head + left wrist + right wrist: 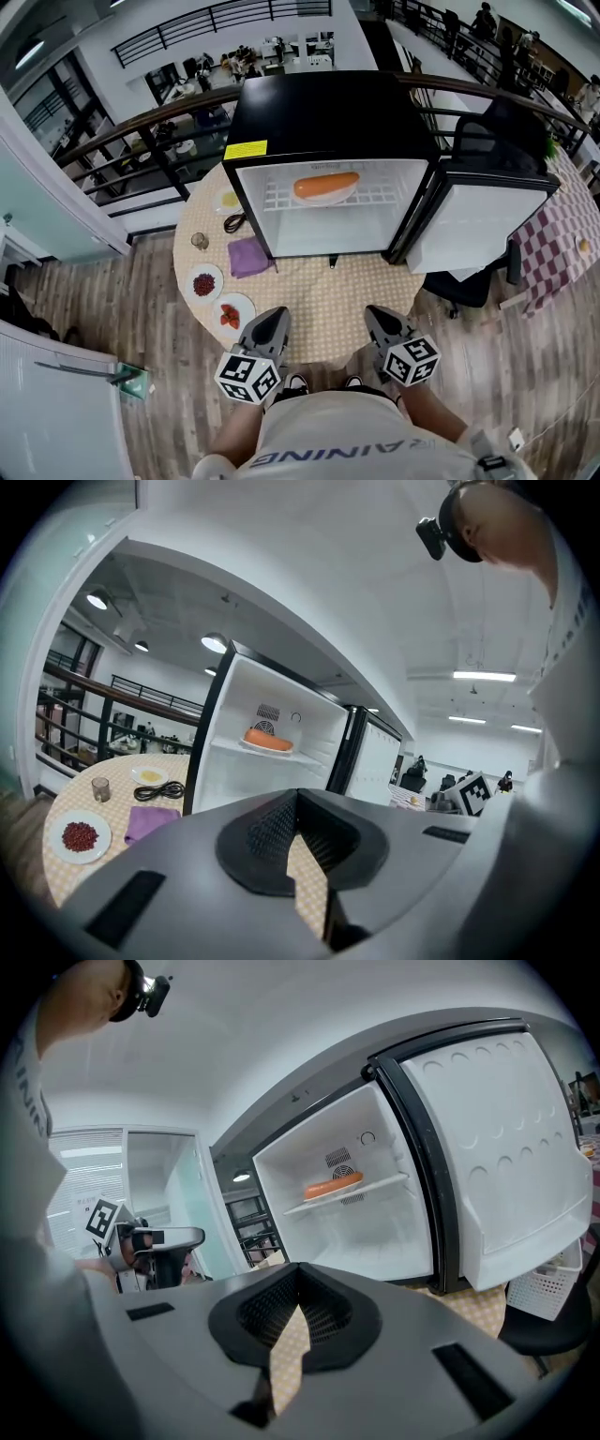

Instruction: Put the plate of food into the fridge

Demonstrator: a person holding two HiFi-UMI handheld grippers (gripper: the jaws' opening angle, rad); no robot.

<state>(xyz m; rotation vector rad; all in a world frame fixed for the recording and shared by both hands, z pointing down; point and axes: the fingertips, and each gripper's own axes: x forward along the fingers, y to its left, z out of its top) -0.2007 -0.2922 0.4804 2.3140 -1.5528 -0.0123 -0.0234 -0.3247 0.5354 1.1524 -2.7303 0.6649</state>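
A white plate with a long orange sausage (pixel 325 187) rests on the wire shelf inside the black mini fridge (pixel 328 112), whose door (pixel 478 220) stands swung open to the right. The same plate (pixel 267 742) shows in the left gripper view, and the plate (pixel 332 1187) shows on the shelf in the right gripper view. My left gripper (pixel 277 313) and right gripper (pixel 373 311) hover side by side at the round table's near edge, well short of the fridge. In both gripper views the jaws meet with nothing between them: left gripper (pixel 298 795), right gripper (pixel 300 1288).
On the round table (pixel 328 300), left of the fridge, lie a purple cloth (pixel 248 255), a plate of red beans (pixel 204 282), a plate of red food (pixel 232 314), a small glass (pixel 200 241), a black cable (pixel 234 222) and a yellow-topped plate (pixel 228 200). An office chair (pixel 469 281) stands below the open door.
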